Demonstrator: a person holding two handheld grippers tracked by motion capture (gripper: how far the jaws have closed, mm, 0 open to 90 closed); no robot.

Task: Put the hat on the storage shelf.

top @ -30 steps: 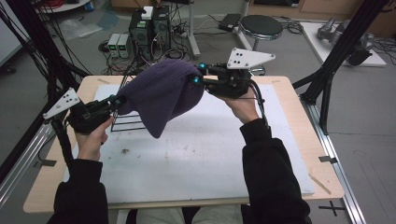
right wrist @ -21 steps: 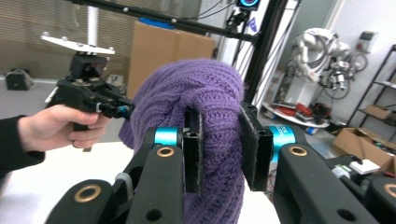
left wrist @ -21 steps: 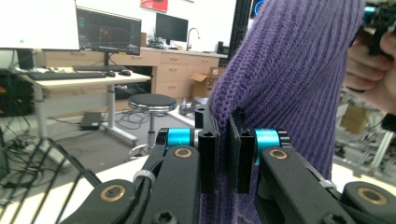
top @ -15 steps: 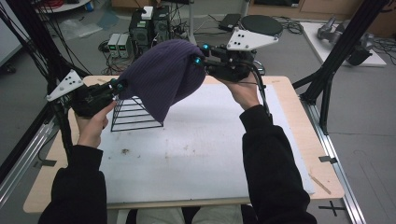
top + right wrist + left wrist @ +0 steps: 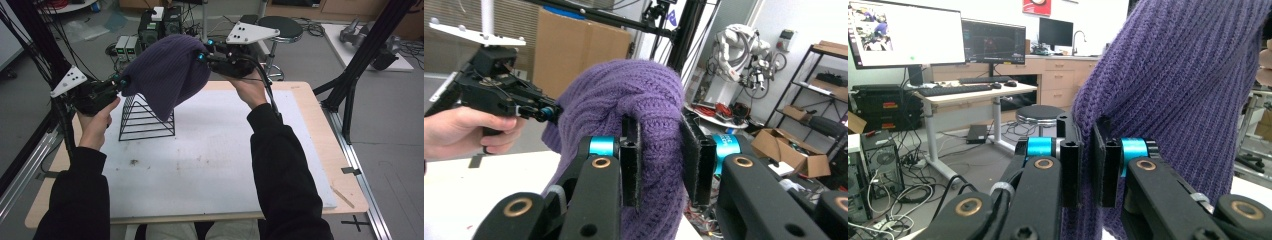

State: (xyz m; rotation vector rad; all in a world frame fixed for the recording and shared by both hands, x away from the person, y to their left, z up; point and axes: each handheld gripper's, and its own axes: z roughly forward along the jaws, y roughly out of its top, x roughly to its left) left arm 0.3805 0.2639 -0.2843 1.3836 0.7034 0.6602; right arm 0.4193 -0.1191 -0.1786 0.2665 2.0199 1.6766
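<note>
The left gripper [image 5: 121,82] and the right gripper [image 5: 201,56] both pinch the purple knitted hat [image 5: 167,75], holding it in the air above the black wire stand [image 5: 145,120] at the far left of the table [image 5: 300,150].

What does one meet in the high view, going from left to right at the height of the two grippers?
Left gripper → purple knit hat, held up above the black wire stand → right gripper → black frame post.
</note>
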